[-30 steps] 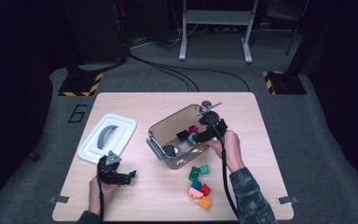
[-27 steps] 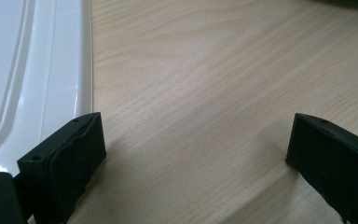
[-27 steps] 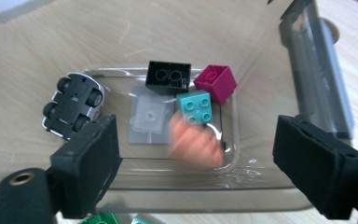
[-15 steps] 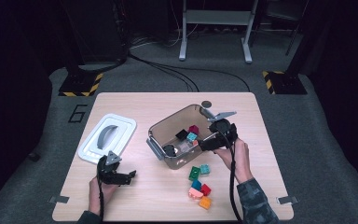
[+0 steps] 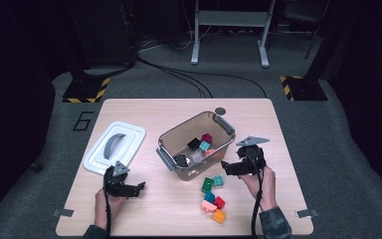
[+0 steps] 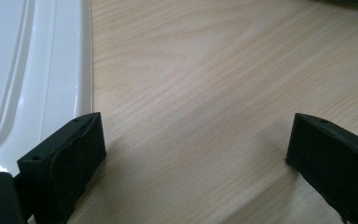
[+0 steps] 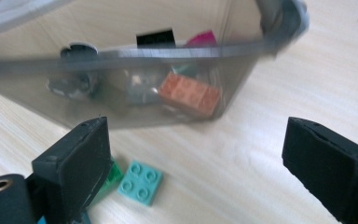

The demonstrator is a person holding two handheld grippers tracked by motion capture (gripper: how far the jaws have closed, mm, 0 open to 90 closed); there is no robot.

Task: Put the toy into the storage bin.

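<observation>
Since a second ago, my right gripper (image 5: 227,167) has come off the bin's rim and swung down toward me, its jaws having just been opening with nothing between them. Going left to right: the white lid (image 5: 114,147) lies flat at the table's left, and my left gripper (image 5: 138,187) rests just below it, jaws spread wide and empty on bare wood. The clear bin (image 5: 197,143) sits mid-table with several bricks already inside, an orange brick (image 7: 189,94) among them. Right of it my released right gripper hangs over the loose bricks, the teal brick (image 7: 140,183) nearest its jaws. I judge I am between drops, going for the next brick. That calls for lowering, straddling the teal brick squarely and closing.
</observation>
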